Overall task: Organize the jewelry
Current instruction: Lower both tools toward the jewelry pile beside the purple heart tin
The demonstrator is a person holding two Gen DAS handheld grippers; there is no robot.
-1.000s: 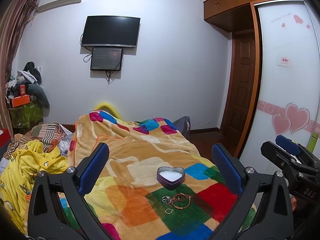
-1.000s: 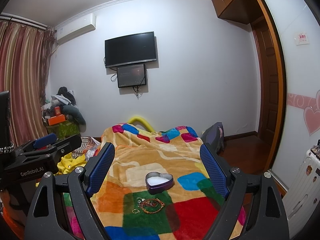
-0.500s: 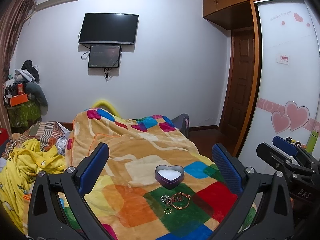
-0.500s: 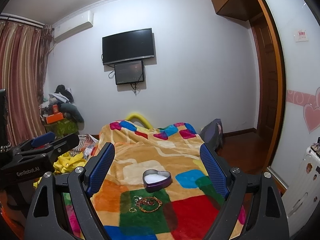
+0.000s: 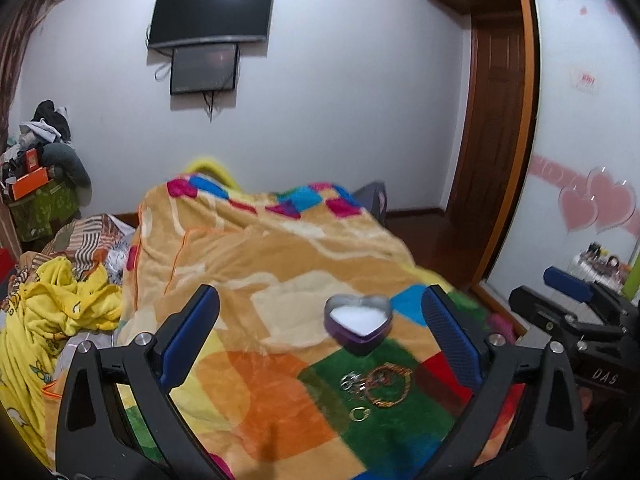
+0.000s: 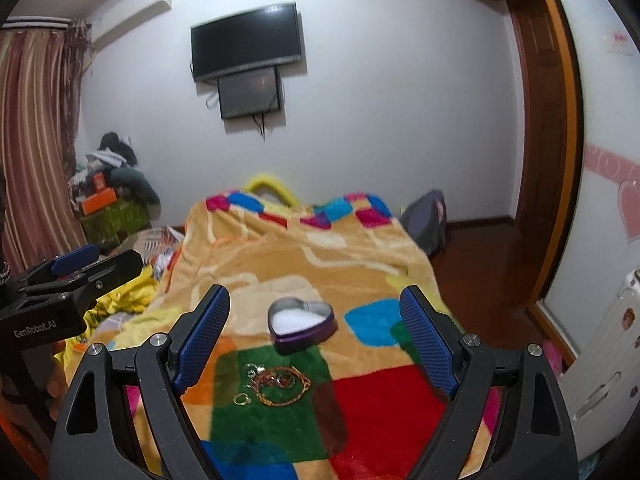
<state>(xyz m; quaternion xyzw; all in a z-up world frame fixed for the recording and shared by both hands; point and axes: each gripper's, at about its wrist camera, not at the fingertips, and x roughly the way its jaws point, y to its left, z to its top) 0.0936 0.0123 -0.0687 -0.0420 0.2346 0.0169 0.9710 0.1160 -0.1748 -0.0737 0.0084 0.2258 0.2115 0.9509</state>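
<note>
Your left gripper [image 5: 320,334] hovers low over the near end of the bed with its blue-padded fingers [image 5: 192,330] spread wide and nothing between them. Your right gripper [image 6: 314,330] is released the same way, its jaws wide apart and empty; it also shows at the right edge of the left wrist view.

Just past your fingertips, on the green square of the patchwork blanket [image 6: 360,412], lies the jewelry pile [image 6: 280,386]: a gold chain bracelet tangled with a few small silvery pieces, and a small gold ring [image 6: 242,399] lying just to its near left. No gripper touches any of it.

A little farther on, where the green square meets the tan part of the blanket, sits the heart-shaped tin [image 6: 301,325]. It is open, purple on the outside with a white lining, and near the pile but apart from it.

To the left, yellow bedding [image 5: 52,320] is heaped beside the blanket. On the far wall hang a dark television [image 6: 246,42] and a smaller screen [image 6: 249,92] under it.
</note>
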